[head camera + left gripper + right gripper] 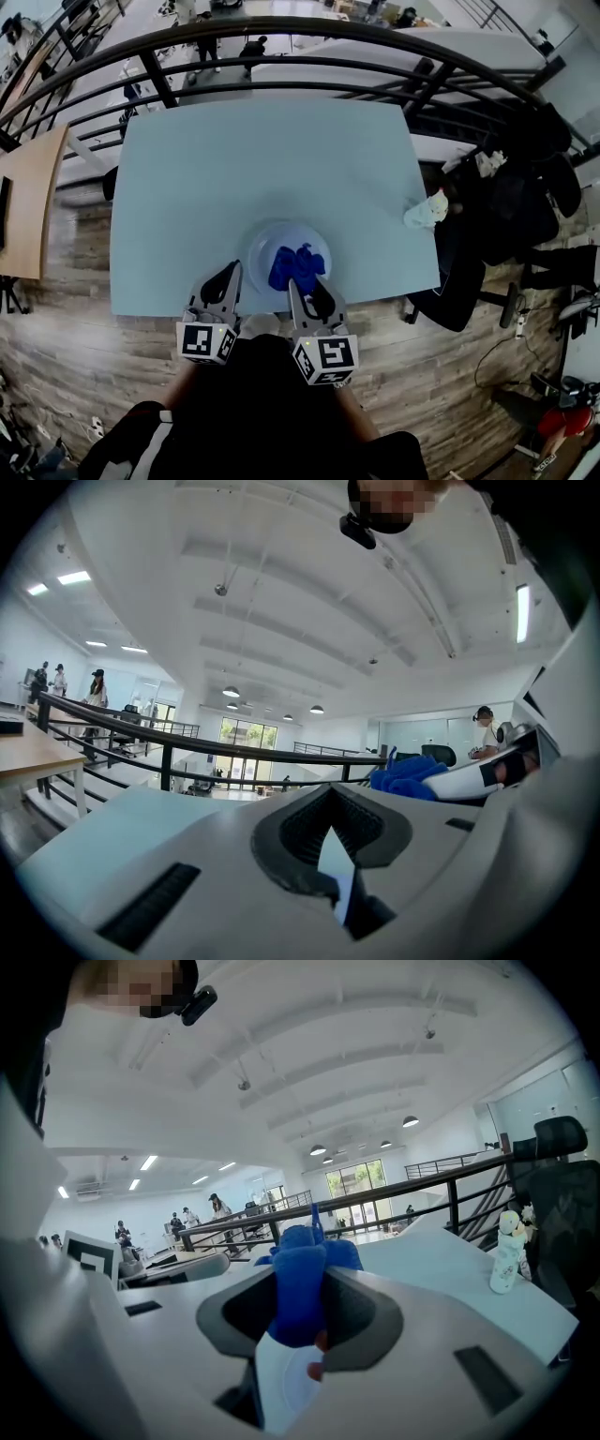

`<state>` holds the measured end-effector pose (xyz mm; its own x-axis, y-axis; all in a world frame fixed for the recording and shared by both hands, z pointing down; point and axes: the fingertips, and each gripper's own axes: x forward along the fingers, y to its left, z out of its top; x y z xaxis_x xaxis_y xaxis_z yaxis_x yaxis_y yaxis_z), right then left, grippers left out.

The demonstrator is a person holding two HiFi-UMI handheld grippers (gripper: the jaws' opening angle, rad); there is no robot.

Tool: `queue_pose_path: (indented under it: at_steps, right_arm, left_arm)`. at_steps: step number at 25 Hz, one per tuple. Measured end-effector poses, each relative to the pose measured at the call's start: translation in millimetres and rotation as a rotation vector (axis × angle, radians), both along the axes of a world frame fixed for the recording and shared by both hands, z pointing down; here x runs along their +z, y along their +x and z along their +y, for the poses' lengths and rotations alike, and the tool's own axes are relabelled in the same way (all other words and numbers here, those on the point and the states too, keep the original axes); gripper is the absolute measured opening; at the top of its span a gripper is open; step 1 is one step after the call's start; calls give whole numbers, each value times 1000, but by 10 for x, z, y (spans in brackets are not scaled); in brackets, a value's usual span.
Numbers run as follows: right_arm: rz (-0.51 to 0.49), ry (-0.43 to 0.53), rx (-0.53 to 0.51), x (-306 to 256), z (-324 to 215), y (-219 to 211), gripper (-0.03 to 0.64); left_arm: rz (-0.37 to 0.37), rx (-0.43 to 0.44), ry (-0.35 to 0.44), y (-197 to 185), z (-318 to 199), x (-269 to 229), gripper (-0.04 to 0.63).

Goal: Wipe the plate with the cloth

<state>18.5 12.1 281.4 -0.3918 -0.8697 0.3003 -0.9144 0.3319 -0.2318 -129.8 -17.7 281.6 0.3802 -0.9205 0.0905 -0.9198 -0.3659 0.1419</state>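
Observation:
A round white plate (262, 246) sits near the front edge of the pale blue table (272, 159). A crumpled blue cloth (296, 267) lies on its near right part. My right gripper (293, 285) reaches onto the plate from the front and is shut on the blue cloth (298, 1288); the plate's white surface (281, 1387) shows below its jaws. My left gripper (233, 269) rests just left of the plate's rim with its jaws together (337, 860). Only a pale sliver shows between them. From the left gripper view the cloth (405, 774) lies to the right.
A small white bottle-like object (427, 210) (506, 1251) stands at the table's right edge. A dark railing (281, 37) curves behind the table. A chair draped with dark clothing (511, 216) stands at the right, a wooden desk (28, 202) at the left.

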Motion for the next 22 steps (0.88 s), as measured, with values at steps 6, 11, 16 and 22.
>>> queue_pose_path:
  at_steps: [6, 11, 16, 22]
  right_arm:
    - [14, -26, -8, 136, -15, -162, 118]
    - [11, -61, -8, 269, -168, -195, 118]
    - [4, -98, -14, 542, -323, -149, 118]
    - [2, -144, -25, 796, -361, -115, 118]
  left_arm:
    - [7, 1, -27, -151, -12, 150, 2]
    - [-18, 15, -60, -170, -149, 264, 2]
    - [-37, 13, -59, -144, -298, 371, 2]
    - [-42, 5, -80, -79, -301, 480, 2]
